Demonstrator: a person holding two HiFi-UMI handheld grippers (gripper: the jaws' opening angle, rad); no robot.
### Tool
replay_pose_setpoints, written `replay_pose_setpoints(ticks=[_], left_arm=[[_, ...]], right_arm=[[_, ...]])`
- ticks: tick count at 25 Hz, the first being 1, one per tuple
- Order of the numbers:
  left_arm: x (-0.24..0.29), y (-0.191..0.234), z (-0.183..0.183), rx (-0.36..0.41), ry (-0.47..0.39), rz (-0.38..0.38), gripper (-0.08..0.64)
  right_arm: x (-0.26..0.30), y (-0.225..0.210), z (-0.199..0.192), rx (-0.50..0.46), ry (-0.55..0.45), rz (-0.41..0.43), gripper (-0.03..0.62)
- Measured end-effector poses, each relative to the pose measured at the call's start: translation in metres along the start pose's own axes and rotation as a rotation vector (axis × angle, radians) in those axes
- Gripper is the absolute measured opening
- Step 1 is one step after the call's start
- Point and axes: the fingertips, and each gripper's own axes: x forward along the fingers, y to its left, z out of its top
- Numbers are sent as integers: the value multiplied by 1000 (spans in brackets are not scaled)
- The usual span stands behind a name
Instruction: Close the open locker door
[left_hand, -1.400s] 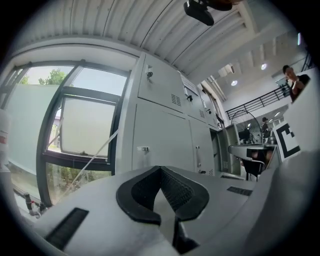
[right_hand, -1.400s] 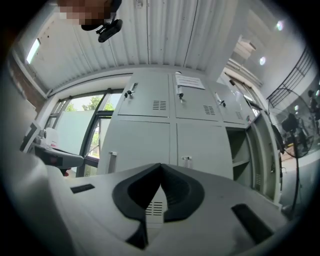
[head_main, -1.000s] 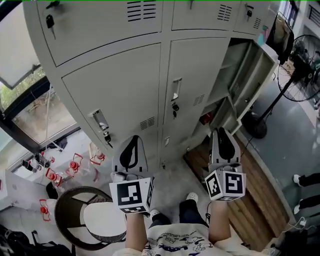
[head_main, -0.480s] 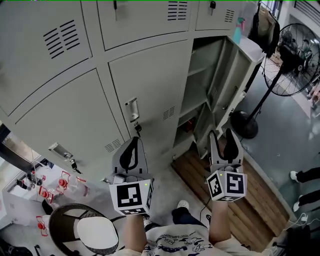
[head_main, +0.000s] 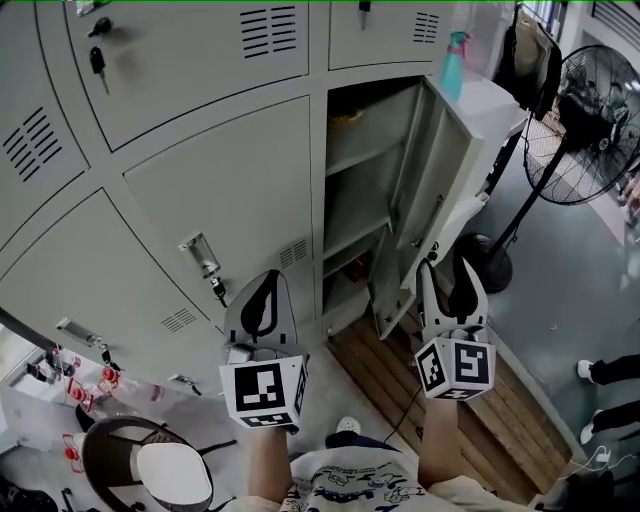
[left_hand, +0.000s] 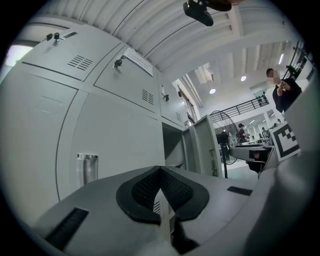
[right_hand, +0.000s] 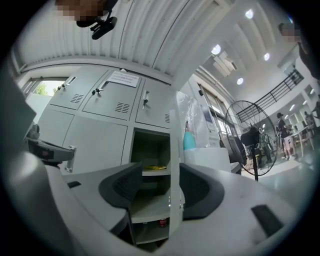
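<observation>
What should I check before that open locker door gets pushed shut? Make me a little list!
1. The open locker door is swung wide and free to move: ok.
2. The right hand-held gripper is ready: ok. Its jaws have just been opening and stand apart with nothing held. The door's edge lies ahead, untouched.
3. The left hand-held gripper is out of the door's way: ok. Its jaws are together and empty, and it faces the closed lockers.
4. Nothing pokes into the door's path: ok. The yellow thing and the red thing sit inside.
5. The door will catch once it is shut: cannot tell.
</observation>
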Motion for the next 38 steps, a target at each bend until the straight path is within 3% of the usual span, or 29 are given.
replay_pose_setpoints(ticks=[8, 20, 32, 34, 38], left_arm=[[32, -35, 1, 18, 12, 15, 2], [53, -43, -13, 23, 42, 25, 2], [87, -57, -16, 18, 40, -63, 2], [92, -62, -16, 17, 41, -83, 2], [100, -68, -16, 17, 39, -111, 2]], right_arm=[[29, -36, -11, 9, 22, 79, 233], [59, -42, -34, 39, 49, 174, 233], [75, -41, -46, 44, 74, 201, 232], [76, -42, -49, 61, 77, 203, 198], [82, -40, -51, 67, 83, 214, 198]])
